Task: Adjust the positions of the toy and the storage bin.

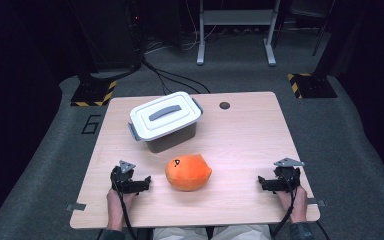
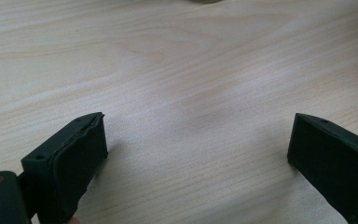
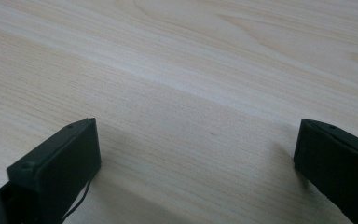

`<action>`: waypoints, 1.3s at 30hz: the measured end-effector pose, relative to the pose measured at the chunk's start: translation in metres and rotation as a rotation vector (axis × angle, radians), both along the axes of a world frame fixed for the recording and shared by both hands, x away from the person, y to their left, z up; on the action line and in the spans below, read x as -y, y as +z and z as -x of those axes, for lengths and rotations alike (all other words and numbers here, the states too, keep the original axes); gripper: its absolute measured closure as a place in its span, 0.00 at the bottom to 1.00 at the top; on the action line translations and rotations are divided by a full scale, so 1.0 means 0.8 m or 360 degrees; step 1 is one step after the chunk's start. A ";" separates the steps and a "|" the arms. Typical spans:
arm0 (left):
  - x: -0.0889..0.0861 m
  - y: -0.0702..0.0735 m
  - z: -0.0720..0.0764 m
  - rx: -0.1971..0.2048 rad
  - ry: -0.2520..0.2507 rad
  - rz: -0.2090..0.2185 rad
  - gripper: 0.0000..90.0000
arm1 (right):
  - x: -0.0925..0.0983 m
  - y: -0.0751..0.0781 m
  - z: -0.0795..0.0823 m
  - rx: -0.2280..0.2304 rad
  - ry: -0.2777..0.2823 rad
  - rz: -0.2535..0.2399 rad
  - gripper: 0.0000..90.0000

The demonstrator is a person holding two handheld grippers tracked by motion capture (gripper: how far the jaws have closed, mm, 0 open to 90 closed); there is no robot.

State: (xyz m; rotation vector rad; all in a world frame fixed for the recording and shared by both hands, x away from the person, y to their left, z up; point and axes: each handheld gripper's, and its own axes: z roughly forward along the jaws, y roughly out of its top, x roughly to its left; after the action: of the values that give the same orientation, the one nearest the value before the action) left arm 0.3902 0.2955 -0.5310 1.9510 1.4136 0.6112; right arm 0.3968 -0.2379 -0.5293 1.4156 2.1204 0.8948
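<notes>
left gripper [image 1: 141,184] resting wide open, empty, beside plush toy [image 1: 188,172] | right gripper [image 1: 265,183] lying agape, empty | both flanking it, likely readying a reach | lidded box [image 1: 165,120] waiting behind on worktop [image 1: 245,145]

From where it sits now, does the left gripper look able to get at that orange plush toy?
Probably yes. The left gripper rests on the table just left of the plush toy, pointing toward it, with only bare wood between them. Its fingers stand wide apart and hold nothing, though the toy may be wider than that gap.
</notes>
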 end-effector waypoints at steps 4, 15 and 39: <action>0.000 0.000 0.000 -0.0001 0.0000 -0.0001 0.05 | 0.000 0.000 0.000 -0.0001 0.0003 -0.0002 0.00; 0.000 0.000 0.000 0.0001 0.0021 -0.0004 0.04 | 0.000 0.000 0.000 0.0000 0.0012 0.0008 0.00; 0.000 0.007 0.000 0.0022 -0.0011 0.0059 0.06 | -0.020 0.021 -0.011 -0.0017 0.0112 -0.0032 0.00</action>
State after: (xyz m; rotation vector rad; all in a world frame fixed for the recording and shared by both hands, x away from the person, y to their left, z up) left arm 0.3902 0.2953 -0.5258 1.9185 1.3992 0.5901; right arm 0.4055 -0.2219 -0.5126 1.3663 2.1870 0.9393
